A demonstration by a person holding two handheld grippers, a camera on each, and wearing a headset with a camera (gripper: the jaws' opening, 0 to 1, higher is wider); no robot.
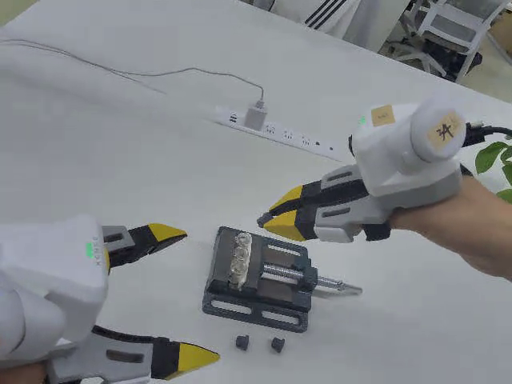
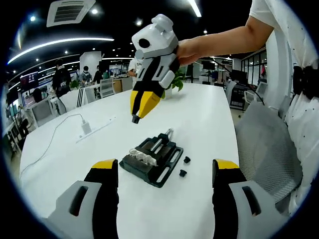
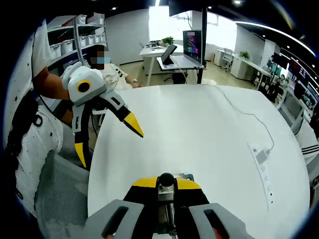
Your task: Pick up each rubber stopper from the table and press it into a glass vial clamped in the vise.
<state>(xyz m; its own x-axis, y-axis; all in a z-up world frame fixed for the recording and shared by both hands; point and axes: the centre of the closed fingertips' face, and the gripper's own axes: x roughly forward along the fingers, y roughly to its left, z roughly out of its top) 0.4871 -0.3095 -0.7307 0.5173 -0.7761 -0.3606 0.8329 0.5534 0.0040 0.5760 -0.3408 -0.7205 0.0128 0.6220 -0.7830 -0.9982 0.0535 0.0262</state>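
Right tongs (image 1: 266,219) clamp a small black rubber stopper (image 3: 166,180): likely light, springy, grippy; side hold suits. Left tongs (image 1: 194,294) stand apart.

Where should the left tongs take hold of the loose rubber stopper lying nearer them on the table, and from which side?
Its two opposite side walls, from above. The rubber stopper is short and rests on the table, apart from the second stopper and the vise; the left tongs are open, so they could likely straddle it.
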